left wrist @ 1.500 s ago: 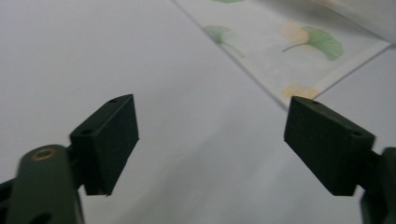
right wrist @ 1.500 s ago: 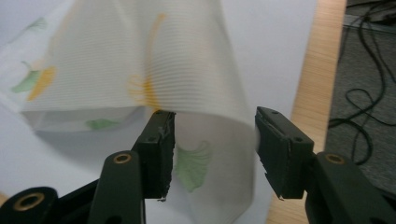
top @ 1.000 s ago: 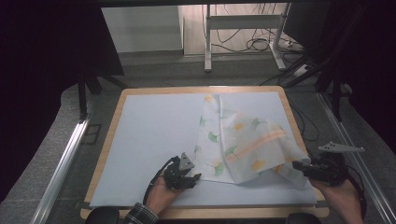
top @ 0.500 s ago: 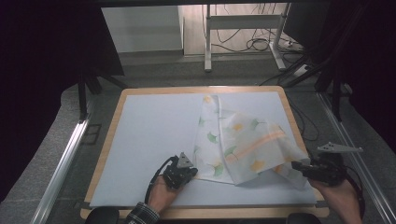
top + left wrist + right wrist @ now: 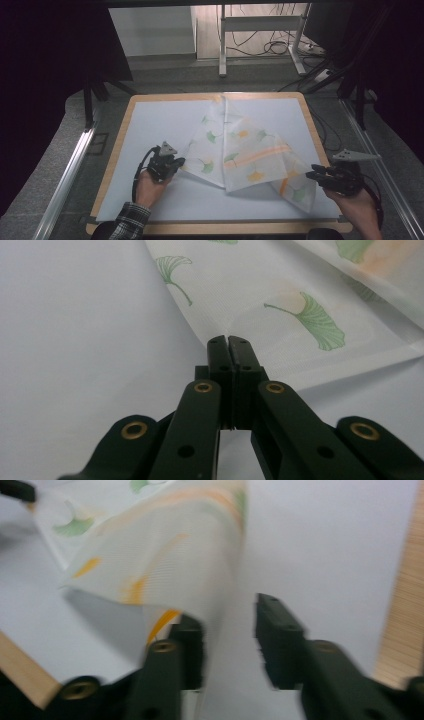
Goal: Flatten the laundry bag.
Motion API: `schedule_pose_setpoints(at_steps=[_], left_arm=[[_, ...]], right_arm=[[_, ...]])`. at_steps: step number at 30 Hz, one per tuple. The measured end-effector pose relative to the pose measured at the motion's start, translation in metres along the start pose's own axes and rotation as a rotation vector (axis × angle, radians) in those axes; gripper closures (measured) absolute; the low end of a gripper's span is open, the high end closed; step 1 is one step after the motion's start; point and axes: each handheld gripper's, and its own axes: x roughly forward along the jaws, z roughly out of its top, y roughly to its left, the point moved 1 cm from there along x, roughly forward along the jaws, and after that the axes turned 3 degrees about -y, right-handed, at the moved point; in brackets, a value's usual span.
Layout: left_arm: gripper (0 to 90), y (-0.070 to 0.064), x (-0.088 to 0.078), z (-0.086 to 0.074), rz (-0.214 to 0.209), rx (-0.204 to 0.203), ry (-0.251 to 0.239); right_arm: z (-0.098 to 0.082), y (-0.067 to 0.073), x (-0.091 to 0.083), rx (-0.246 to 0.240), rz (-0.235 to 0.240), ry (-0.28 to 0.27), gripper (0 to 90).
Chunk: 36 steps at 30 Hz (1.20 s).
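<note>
A thin white cloth (image 5: 240, 150) printed with green and orange ginkgo leaves lies crumpled and partly folded on the white board (image 5: 160, 120). My left gripper (image 5: 179, 162) sits at the cloth's left edge. In the left gripper view its jaws (image 5: 228, 340) are pressed together on the hem of the cloth (image 5: 280, 305). My right gripper (image 5: 311, 175) is at the cloth's lower right corner. In the right gripper view it (image 5: 230, 615) stands open, with a raised fold of cloth (image 5: 165, 555) draped over its left jaw and into the gap.
The board has a wooden rim (image 5: 311, 125). Metal rails (image 5: 70, 170) run along both sides of the table. Beyond the far edge are a metal stand (image 5: 222, 45) and floor cables (image 5: 280, 47). Bare white surface lies left of the cloth.
My left gripper has moved left and away from me, drawing the cloth's left edge out so the cloth lies wider. The right gripper has stayed near the lower right corner.
</note>
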Motion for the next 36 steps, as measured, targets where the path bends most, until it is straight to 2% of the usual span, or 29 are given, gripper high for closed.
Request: schedule_pose_setpoints(at_steps=[1,2,3,6,7,8,9,11,12,14,16,17,18,19,21,24,25,27,28,29,30,31,32,33,35,36], left_arm=[[90.0,0.006,-0.002,0.002,0.015,-0.001,-0.004],[90.0,0.017,-0.007,0.004,0.050,-0.013,-0.010],[90.0,0.017,-0.007,0.004,0.050,-0.013,-0.010],[90.0,0.038,-0.013,0.006,0.114,-0.032,-0.005],[90.0,0.052,-0.014,0.007,0.159,-0.065,-0.007],[90.0,0.058,-0.014,0.006,0.172,-0.081,-0.002],[90.0,0.058,-0.014,0.006,0.172,-0.081,-0.002],[89.9,0.068,-0.010,0.002,0.177,-0.109,0.008],[87.6,0.070,-0.008,-0.003,0.158,-0.140,-0.010],[71.3,0.066,-0.010,-0.008,0.122,-0.163,-0.050],[56.9,0.062,-0.010,-0.010,0.114,-0.160,-0.060],[52.0,0.054,-0.012,-0.016,0.107,-0.140,-0.074],[48.0,0.054,-0.012,-0.016,0.107,-0.140,-0.074],[43.5,0.047,-0.014,-0.021,0.081,-0.123,-0.071],[36.6,0.044,-0.016,-0.022,0.090,-0.113,-0.070],[25.3,0.034,-0.024,-0.030,0.088,-0.094,-0.075],[22.4,0.034,-0.024,-0.030,0.088,-0.094,-0.075],[19.6,0.030,-0.027,-0.036,0.109,-0.074,-0.066],[16.2,0.029,-0.028,-0.039,0.113,-0.066,-0.059],[16.2,0.027,-0.030,-0.042,0.120,-0.059,-0.057],[14.6,0.026,-0.032,-0.045,0.127,-0.050,-0.053],[10.7,0.024,-0.034,-0.047,0.131,-0.047,-0.053],[9.6,0.023,-0.039,-0.052,0.125,-0.048,-0.056],[9.1,0.023,-0.039,-0.052,0.125,-0.048,-0.056],[7.3,0.021,-0.044,-0.057,0.113,-0.059,-0.065],[7.3,0.020,-0.046,-0.059,0.105,-0.067,-0.071]], right_arm=[[0.001,0.002,0.002,-0.007,0.010,0.002,79.0],[0.003,0.007,0.006,-0.016,0.023,0.005,84.8],[0.003,0.007,0.006,-0.016,0.023,0.005,84.8],[0.005,0.014,0.012,-0.030,0.046,0.016,84.9],[0.002,0.018,0.017,-0.038,0.061,0.030,80.8],[0.000,0.020,0.021,-0.043,0.069,0.049,77.2],[0.000,0.020,0.021,-0.043,0.069,0.049,77.2],[-0.006,0.022,0.028,-0.054,0.069,0.081,69.2],[-0.011,0.023,0.032,-0.061,0.082,0.099,63.6],[-0.013,0.022,0.031,-0.057,0.077,0.095,60.9],[-0.013,0.022,0.031,-0.059,0.076,0.091,59.2],[-0.010,0.024,0.030,-0.071,0.068,0.079,55.5],[-0.010,0.024,0.030,-0.071,0.068,0.079,55.5],[-0.006,0.028,0.032,-0.087,0.066,0.055,51.7],[0.000,0.035,0.036,-0.096,0.065,0.033,46.2],[0.008,0.048,0.049,-0.129,0.113,0.030,39.4],[0.008,0.048,0.049,-0.129,0.113,0.030,39.4],[0.013,0.057,0.061,-0.155,0.136,0.036,39.1],[0.017,0.067,0.074,-0.177,0.160,0.052,39.8],[0.017,0.067,0.074,-0.177,0.160,0.052,39.8],[0.018,0.072,0.081,-0.189,0.174,0.060,40.1],[0.020,0.082,0.095,-0.203,0.201,0.076,42.4],[0.021,0.086,0.102,-0.213,0.209,0.083,42.9],[0.021,0.086,0.102,-0.213,0.209,0.083,42.9],[0.023,0.099,0.123,-0.248,0.223,0.101,45.9],[0.023,0.099,0.123,-0.248,0.223,0.101,45.9]])
